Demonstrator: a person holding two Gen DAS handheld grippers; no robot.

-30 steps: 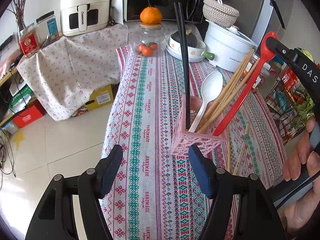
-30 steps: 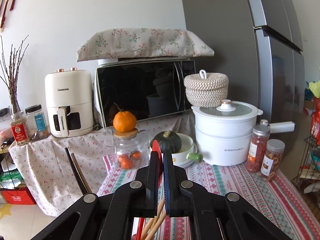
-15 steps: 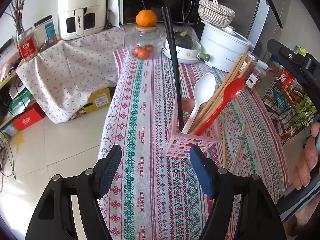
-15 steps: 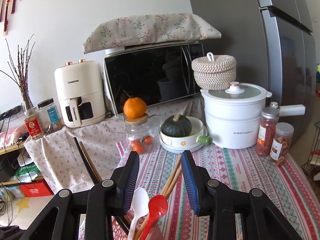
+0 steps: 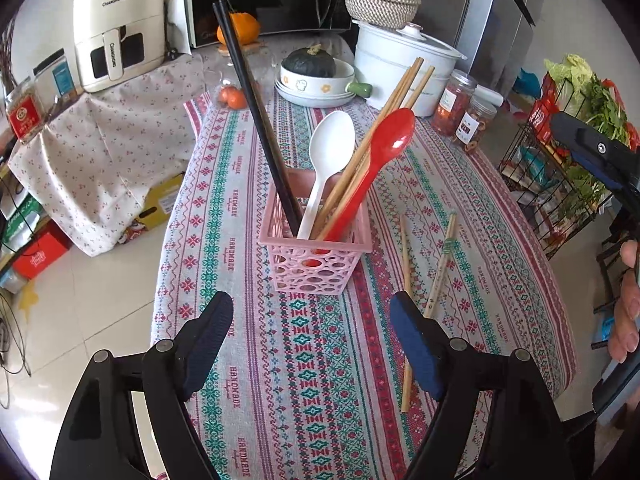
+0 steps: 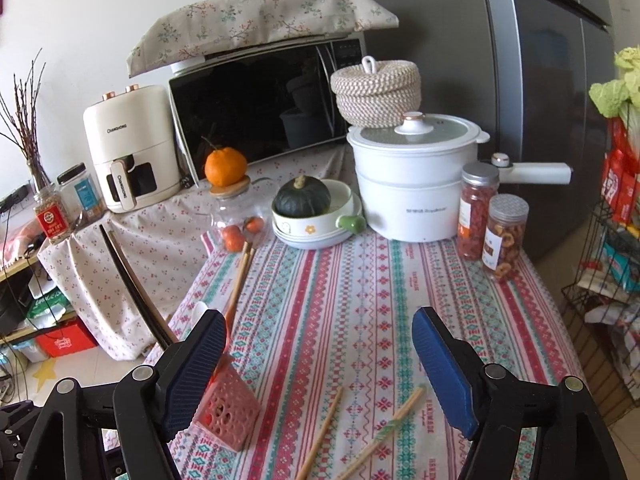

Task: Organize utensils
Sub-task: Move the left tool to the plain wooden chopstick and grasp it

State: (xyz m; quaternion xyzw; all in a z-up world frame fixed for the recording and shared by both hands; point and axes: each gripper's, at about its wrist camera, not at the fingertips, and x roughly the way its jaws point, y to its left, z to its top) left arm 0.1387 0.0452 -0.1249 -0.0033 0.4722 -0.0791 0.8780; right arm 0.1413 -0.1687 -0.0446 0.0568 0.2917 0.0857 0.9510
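A pink perforated utensil basket (image 5: pixel 316 258) stands mid-table, holding black chopsticks (image 5: pixel 256 112), a white spoon (image 5: pixel 330 152), a red spoon (image 5: pixel 384 148) and wooden chopsticks (image 5: pixel 400 96). Two loose wooden chopsticks (image 5: pixel 406 280) (image 5: pixel 442 264) lie on the cloth to its right. My left gripper (image 5: pixel 312 344) is open and empty, just in front of the basket. My right gripper (image 6: pixel 320 368) is open and empty, above the table to the basket's right; the basket (image 6: pixel 228 408) shows at its left finger, the loose chopsticks (image 6: pixel 320 432) (image 6: pixel 384 432) below.
At the table's far end stand a white pot (image 6: pixel 416 176), a bowl with a squash (image 6: pixel 312 216), a glass jar with an orange on top (image 6: pixel 236 208) and two snack jars (image 6: pixel 492 220). A wire rack (image 5: pixel 560 160) stands right; floor drops off left.
My right gripper let go of the red spoon into the basket, opened wide and pulled back to the right. My left gripper backed away a little from the basket.
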